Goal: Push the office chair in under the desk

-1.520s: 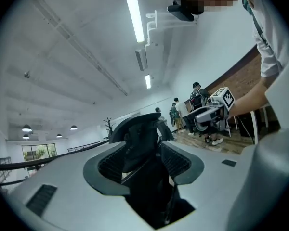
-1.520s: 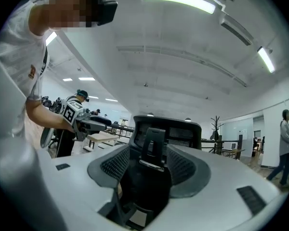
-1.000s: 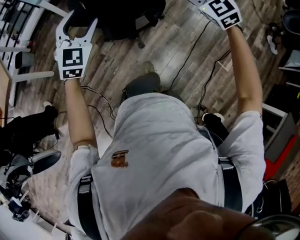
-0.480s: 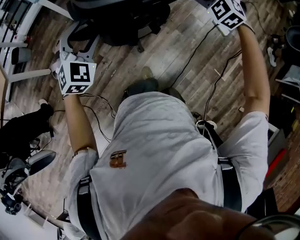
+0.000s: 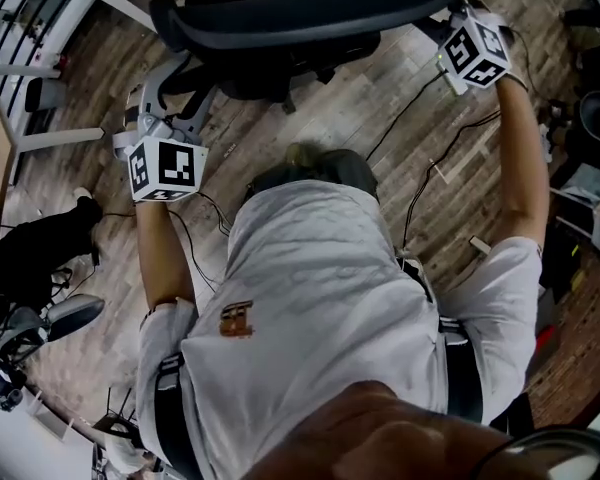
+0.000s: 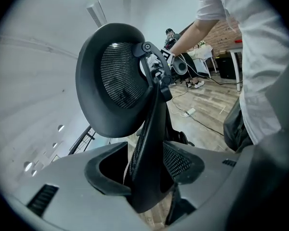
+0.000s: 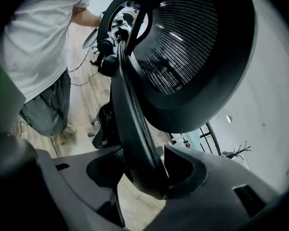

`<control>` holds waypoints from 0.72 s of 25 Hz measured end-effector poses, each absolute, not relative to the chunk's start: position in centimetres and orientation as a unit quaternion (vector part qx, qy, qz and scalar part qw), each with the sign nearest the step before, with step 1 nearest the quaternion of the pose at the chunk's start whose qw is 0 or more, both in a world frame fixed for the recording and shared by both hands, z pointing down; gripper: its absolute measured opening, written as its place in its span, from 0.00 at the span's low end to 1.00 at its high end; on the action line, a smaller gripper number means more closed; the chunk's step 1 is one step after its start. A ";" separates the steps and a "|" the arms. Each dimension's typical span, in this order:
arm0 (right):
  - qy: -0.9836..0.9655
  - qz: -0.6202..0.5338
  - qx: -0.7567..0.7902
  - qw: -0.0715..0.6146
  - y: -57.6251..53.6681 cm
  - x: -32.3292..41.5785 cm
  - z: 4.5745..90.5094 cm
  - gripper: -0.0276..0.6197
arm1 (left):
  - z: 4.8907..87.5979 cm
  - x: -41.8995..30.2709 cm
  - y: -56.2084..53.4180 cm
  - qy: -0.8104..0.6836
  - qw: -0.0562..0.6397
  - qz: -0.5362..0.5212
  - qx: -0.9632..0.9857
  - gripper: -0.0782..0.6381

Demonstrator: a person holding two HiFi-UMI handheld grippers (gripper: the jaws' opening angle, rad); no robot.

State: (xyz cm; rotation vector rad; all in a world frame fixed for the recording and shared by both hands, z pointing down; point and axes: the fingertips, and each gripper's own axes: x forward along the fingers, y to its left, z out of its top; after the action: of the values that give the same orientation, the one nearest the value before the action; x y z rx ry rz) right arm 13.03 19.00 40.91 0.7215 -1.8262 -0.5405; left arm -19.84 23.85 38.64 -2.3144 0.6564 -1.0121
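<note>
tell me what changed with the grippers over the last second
Both grippers moved forward onto the office chair's backrest. The left gripper now has one edge between its jaws, which are closing; the right gripper looks clamped on the other edge. A second ago neither reached it. The floor cables stay put.

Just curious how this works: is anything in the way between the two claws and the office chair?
Nothing visible. The edge of the backrest sits between the jaws of the left gripper, which are closing, and of the right gripper.
</note>
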 end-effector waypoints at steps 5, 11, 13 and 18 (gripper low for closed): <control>-0.753 -0.226 0.289 0.546 17.9 13.0 40.8 0.40 | 38.2 -19.9 22.7 0.225 0.265 -0.372 -0.861 0.43; -0.747 -0.223 0.294 0.553 15.0 13.0 40.7 0.39 | 38.1 -20.0 19.5 0.222 0.253 -0.382 -0.861 0.43; -0.748 -0.226 0.295 0.549 13.5 12.7 40.7 0.39 | 38.2 -20.3 17.9 0.224 0.249 -0.387 -0.859 0.43; -0.750 -0.230 0.297 0.544 8.3 12.6 40.7 0.39 | 38.3 -20.5 12.7 0.235 0.248 -0.390 -0.855 0.43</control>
State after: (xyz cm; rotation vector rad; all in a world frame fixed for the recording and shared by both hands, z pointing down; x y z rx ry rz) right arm 12.62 8.34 40.68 0.7054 -1.7796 -0.5467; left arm -20.47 12.75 38.26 -2.3295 0.6396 -1.0635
